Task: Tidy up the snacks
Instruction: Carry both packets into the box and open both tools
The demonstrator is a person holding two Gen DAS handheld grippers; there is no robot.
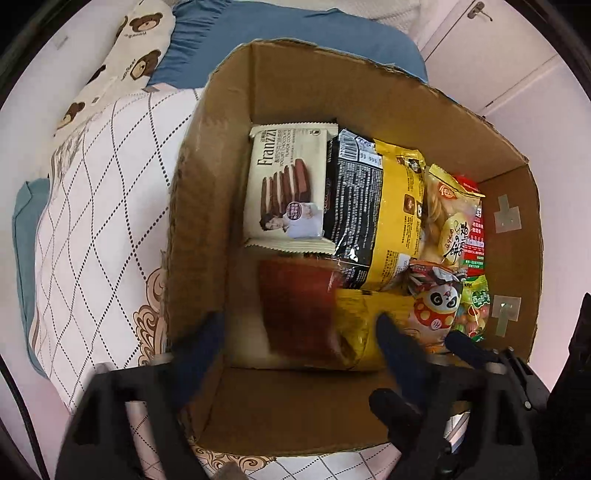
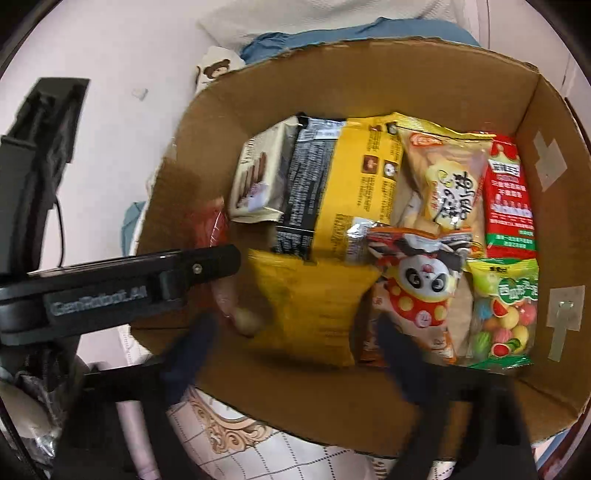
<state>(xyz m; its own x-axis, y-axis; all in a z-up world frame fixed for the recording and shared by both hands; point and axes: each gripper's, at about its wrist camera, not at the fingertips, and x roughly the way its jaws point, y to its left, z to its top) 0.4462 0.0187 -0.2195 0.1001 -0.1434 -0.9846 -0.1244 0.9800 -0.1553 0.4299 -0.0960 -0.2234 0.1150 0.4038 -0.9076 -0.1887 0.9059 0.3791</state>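
Observation:
An open cardboard box sits on a bed and holds several snack packs. Inside are a cream Franzzi wafer pack, a black-and-yellow bag, a yellow bun bag, a red carton, a panda-print pack, a fruit candy bag, and a blurred red-and-yellow pack at the near side. My left gripper is open above that blurred pack. My right gripper is open over the box's near wall.
The box stands on a quilt with a diamond pattern. A bear-print pillow and a blue pillow lie beyond it. The left gripper's black body crosses the right wrist view at left.

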